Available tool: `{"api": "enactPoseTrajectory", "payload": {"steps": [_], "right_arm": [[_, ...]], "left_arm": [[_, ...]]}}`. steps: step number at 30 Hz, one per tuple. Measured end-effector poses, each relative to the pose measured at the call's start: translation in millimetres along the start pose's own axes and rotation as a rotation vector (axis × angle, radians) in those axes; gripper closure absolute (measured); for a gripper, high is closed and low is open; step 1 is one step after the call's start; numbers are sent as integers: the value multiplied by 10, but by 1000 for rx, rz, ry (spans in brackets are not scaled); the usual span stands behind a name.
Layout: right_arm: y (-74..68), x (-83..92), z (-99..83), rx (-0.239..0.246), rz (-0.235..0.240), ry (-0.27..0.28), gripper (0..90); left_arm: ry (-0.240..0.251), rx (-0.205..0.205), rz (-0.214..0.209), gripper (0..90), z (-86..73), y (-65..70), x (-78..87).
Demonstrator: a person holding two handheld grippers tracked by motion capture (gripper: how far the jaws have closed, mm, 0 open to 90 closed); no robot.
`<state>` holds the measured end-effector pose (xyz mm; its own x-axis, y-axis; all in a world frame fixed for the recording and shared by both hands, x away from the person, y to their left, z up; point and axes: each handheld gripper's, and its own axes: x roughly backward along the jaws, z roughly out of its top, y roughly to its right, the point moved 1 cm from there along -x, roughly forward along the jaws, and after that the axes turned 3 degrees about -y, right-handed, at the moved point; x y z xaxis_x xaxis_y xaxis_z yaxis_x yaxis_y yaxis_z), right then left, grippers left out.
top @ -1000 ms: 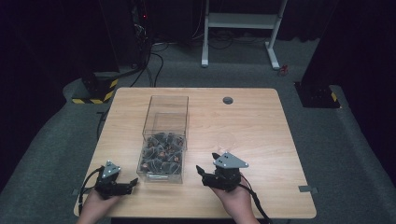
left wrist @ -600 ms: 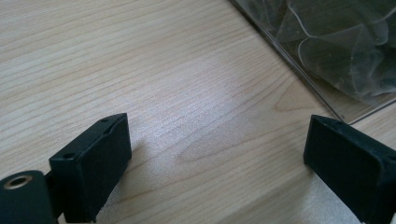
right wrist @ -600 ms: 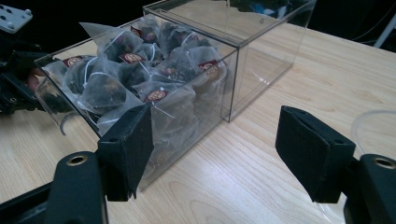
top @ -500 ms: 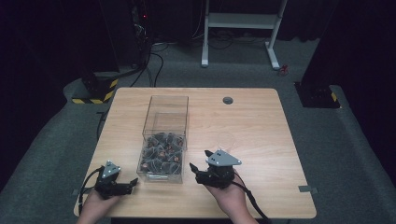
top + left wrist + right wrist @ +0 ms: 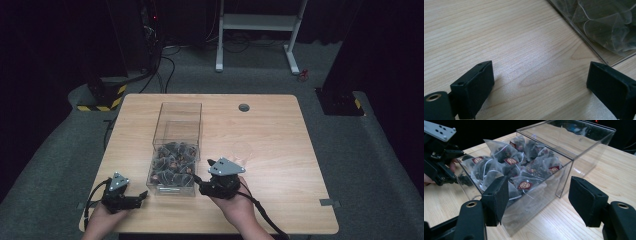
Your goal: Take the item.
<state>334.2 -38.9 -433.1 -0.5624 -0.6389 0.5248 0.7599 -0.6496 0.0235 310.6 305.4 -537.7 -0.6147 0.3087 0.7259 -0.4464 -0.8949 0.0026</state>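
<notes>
My right gripper (image 5: pixel 537 195) hangs with jaws spread wide, facing the clear plastic box (image 5: pixel 176 150) of pyramid tea bags (image 5: pixel 511 162) at mid-table. My left gripper (image 5: pixel 539 87), jaws equally wide, rests on the wooden table (image 5: pixel 280 145) just beside the box's near corner.

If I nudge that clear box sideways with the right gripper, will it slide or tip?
Probably slides: the clear box is long, sits flat on the table, and the tea bags lie low. Its smooth walls may slip against the right gripper.

tea bags (image 5: pixel 172 162) in box (image 5: pixel 180 112), on table (image 5: pixel 270 130)
</notes>
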Motion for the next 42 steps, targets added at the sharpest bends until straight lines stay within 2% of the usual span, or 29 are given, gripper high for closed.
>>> {"api": "enactPoseTrajectory", "payload": {"steps": [5, 29, 34, 42], "right_arm": [[-58, -57, 50, 17, 9, 1, 338], [-271, -311, 180, 41, 70, -16, 378], [-307, -382, 193, 37, 85, -26, 409], [-378, -482, 216, 61, 119, -49, 500]], "left_arm": [[0, 0, 0, 79, 0, 0, 0], [0, 0, 0, 79, 0, 0, 0], [0, 0, 0, 79, 0, 0, 0], [-1, 1, 0, 79, 0, 1, 0]]}}
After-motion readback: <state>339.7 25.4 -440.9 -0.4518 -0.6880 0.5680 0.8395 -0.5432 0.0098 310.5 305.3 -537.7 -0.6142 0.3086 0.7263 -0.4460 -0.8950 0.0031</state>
